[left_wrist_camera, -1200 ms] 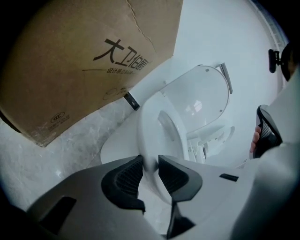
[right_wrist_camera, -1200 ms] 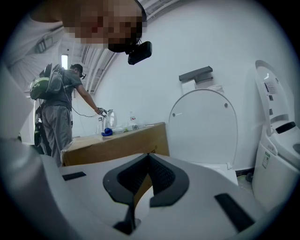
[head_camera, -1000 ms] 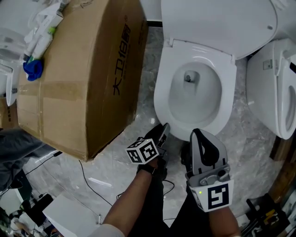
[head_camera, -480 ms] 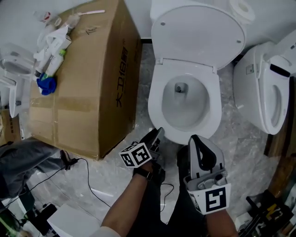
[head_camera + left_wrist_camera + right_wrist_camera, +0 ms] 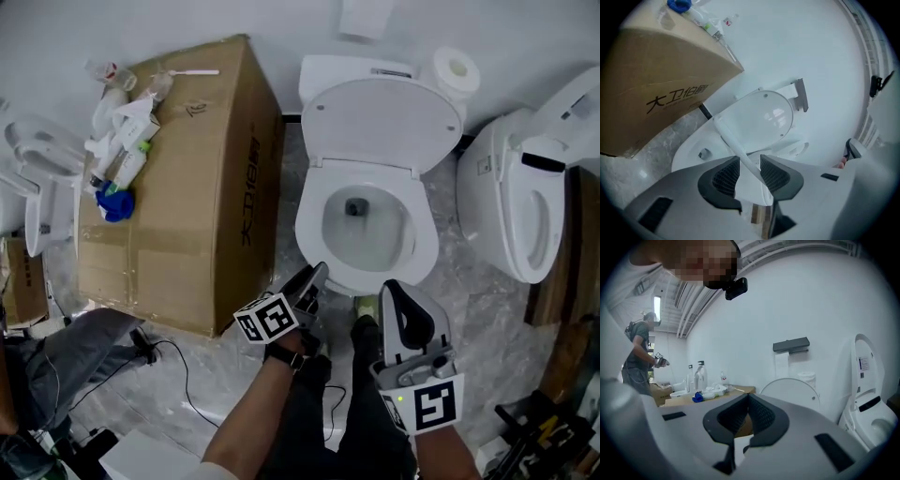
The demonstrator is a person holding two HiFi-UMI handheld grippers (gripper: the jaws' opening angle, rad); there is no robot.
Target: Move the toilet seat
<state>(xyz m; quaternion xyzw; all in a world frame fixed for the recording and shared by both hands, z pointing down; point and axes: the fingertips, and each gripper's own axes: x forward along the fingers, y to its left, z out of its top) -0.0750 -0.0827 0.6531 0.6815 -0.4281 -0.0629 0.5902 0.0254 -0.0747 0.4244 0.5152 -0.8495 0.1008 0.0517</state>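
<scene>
The white toilet seat (image 5: 727, 138) lies at the centre of the head view. In the left gripper view it shows only as a thin, edge-on strip, so its tilt is unclear. The left gripper (image 5: 750, 164), at 7 o'clock of the bowl (image 5: 689, 152), clasps the seat's rim, and its jaws have just been opening wider. The right gripper (image 5: 747, 397), at 5 o'clock, is clenched on nothing. The raised lid (image 5: 384, 122) stands at 12 o'clock and a cardboard box (image 5: 178, 187) at 9. A second toilet (image 5: 506, 206) at 3 is partly cut off.
</scene>
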